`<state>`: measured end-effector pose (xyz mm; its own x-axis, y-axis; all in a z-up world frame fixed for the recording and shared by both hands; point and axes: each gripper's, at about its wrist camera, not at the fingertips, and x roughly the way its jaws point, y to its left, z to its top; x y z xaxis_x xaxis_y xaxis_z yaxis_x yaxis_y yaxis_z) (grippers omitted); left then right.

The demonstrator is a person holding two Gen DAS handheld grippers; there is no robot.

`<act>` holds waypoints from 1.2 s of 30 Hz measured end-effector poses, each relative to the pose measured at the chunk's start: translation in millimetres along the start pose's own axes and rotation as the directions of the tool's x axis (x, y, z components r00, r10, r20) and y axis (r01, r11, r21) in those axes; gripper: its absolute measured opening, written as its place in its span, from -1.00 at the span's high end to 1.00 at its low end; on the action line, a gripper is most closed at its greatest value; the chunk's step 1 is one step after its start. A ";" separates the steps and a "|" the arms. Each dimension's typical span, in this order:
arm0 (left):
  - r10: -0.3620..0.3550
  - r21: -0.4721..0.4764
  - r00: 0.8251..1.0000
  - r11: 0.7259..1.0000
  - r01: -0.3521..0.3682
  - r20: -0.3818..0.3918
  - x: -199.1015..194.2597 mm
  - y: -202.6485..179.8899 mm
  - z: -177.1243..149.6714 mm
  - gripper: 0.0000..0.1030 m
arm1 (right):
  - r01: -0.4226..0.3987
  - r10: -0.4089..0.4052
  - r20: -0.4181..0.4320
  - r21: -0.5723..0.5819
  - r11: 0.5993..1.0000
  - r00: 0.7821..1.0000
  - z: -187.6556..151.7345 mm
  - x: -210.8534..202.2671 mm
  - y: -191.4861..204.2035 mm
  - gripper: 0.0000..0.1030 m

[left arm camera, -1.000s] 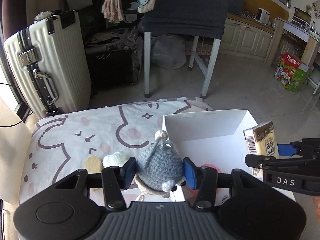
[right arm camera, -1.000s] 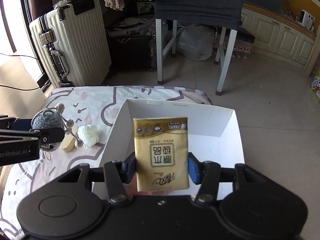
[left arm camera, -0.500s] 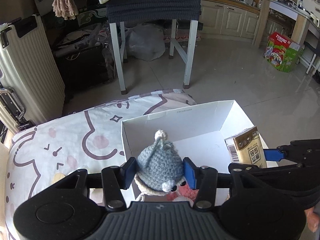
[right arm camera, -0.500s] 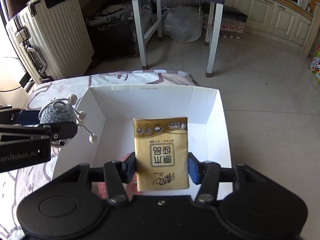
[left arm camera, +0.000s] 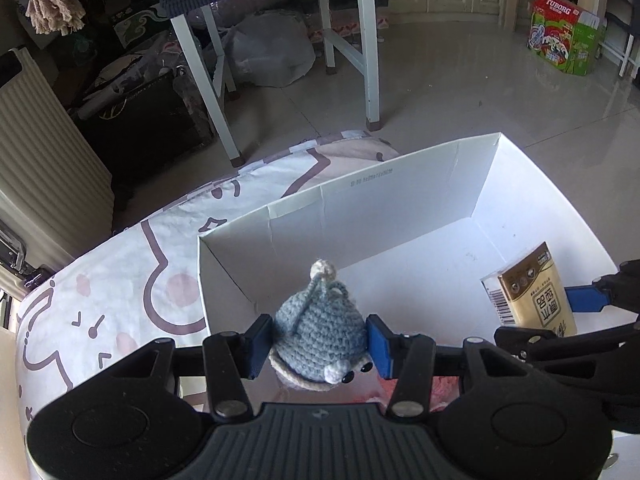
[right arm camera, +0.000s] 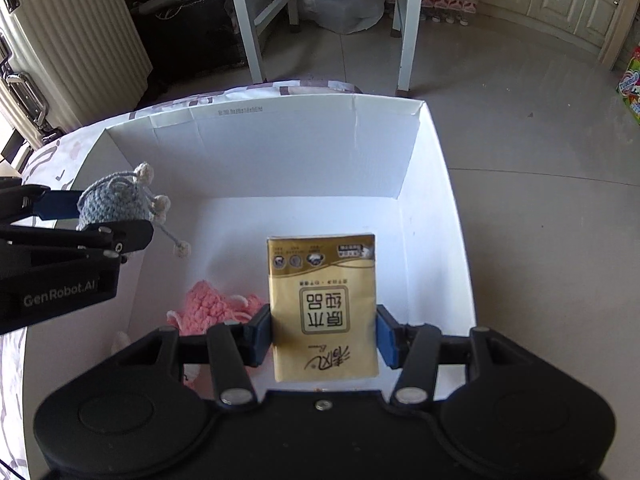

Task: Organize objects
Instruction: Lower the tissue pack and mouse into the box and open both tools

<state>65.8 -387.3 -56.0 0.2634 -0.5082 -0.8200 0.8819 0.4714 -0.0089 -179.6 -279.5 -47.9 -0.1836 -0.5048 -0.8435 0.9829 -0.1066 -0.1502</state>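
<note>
My left gripper (left arm camera: 318, 346) is shut on a grey crocheted toy (left arm camera: 320, 336) and holds it above the near left part of the white open box (left arm camera: 400, 184). My right gripper (right arm camera: 324, 338) is shut on a gold tissue pack (right arm camera: 324, 304) and holds it over the box (right arm camera: 280, 120). A pink crocheted toy (right arm camera: 208, 308) lies on the box floor near the front left. The grey toy (right arm camera: 114, 202) and left gripper (right arm camera: 96, 218) also show at the left of the right wrist view; the tissue pack (left arm camera: 532, 296) shows at the right of the left wrist view.
The box sits on a white cloth with brown cartoon lines (left arm camera: 120, 280). Beyond it are a cream suitcase (right arm camera: 60, 40), white table legs (left arm camera: 208, 92), a plastic bag (left arm camera: 272, 56) and a green and red carton (left arm camera: 560, 36) on the tiled floor.
Both grippers have moved forward over the box with their objects still held. The pink toy inside the box has come into view.
</note>
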 end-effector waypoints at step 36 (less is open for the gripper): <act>0.018 0.025 0.999 1.000 -0.016 -0.046 -5.3 -7.0 -4.7 -0.14 | 0.010 -0.009 0.007 -0.069 0.998 1.000 -1.9 -19.7 6.0 -0.12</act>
<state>56.4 -384.6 -54.3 0.2607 -0.4665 -0.8452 0.8869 0.4616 0.0187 -170.0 -268.6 -33.1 -0.1928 -0.5098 -0.8384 0.9797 -0.0523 -0.1934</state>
